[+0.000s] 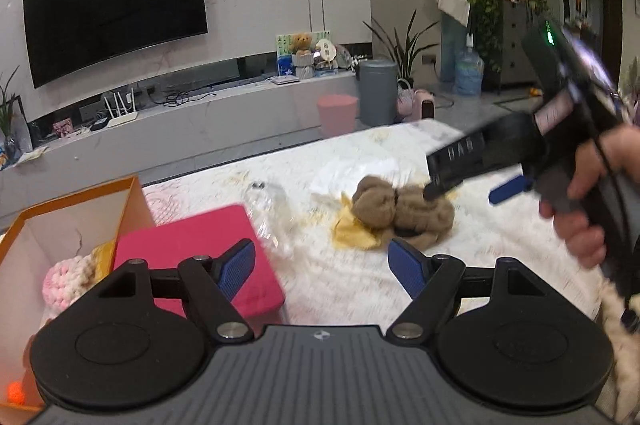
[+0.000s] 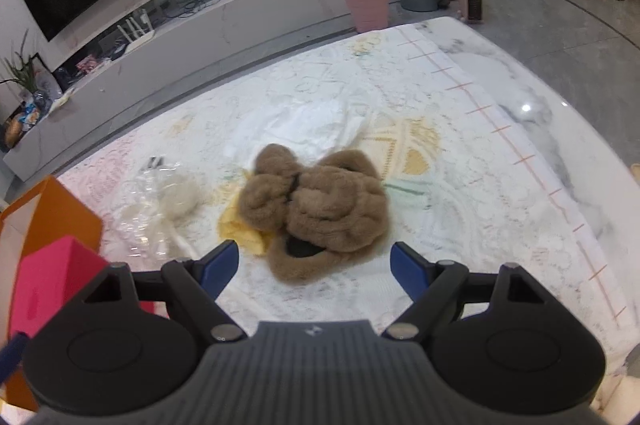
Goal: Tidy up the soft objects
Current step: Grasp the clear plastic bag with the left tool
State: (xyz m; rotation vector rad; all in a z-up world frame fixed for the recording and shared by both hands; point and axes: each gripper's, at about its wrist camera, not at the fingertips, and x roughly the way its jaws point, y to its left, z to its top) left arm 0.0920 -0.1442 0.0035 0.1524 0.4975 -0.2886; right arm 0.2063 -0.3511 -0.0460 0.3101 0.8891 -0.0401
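I count one brown plush hat [image 2: 320,209], one yellow cloth [image 2: 244,231], one orange box [image 1: 60,221], perhaps one plastic bag [image 2: 160,197].

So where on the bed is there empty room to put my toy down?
The best bare spot is the wide patch of quilt between the brown furry thing and the bare strip of mattress. The far side, toward the TV, is free too. It is crowded beside the crinkly plastic bag, pink box and orange box.
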